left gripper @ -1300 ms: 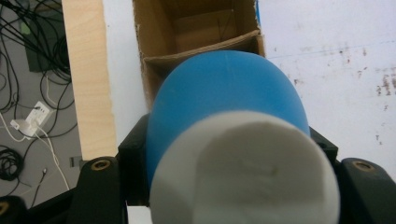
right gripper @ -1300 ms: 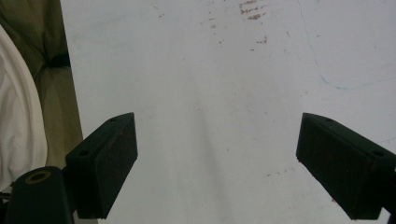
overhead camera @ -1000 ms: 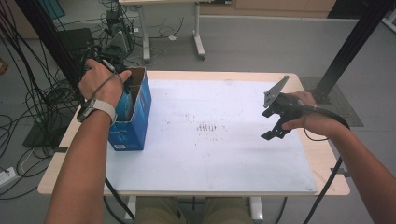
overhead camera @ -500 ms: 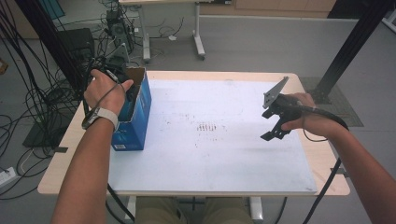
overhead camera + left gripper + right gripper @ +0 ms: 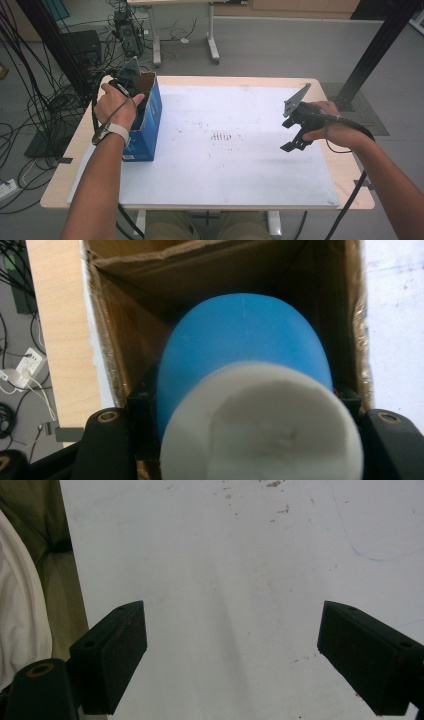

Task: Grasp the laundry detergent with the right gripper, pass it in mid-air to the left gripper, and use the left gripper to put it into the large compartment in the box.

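My left tongs (image 5: 245,405) are clenched on a blue object with a white end (image 5: 245,355), one black jaw pressing each flank. Compared with the high view a second ago, my left hand (image 5: 116,106) has sunk lower over the open cardboard box (image 5: 150,117), and the left tongs now point down into its mouth. In the left gripper view the blue body sits between the brown inner walls, the white end nearest the camera. I judge the step in hand to be lowering the object into the box; release has not yet taken place, and the box floor beneath it is hidden.

My right tongs (image 5: 232,655) stand released, jaws well apart with nothing between them, hovering above bare surface. In the high view the right tongs (image 5: 296,134) occupy the same spot at the right side as a second ago.

The box, blue outside, stands at the left edge of the table (image 5: 310,200). A white sheet (image 5: 240,170) covers most of the wooden top and bears small dark specks near its middle and faint pen lines.

Beyond the table: grey floor, tangled black cables (image 5: 45,105) at the left, a second table's legs (image 5: 212,42) behind, and a black post (image 5: 375,50) at the right.
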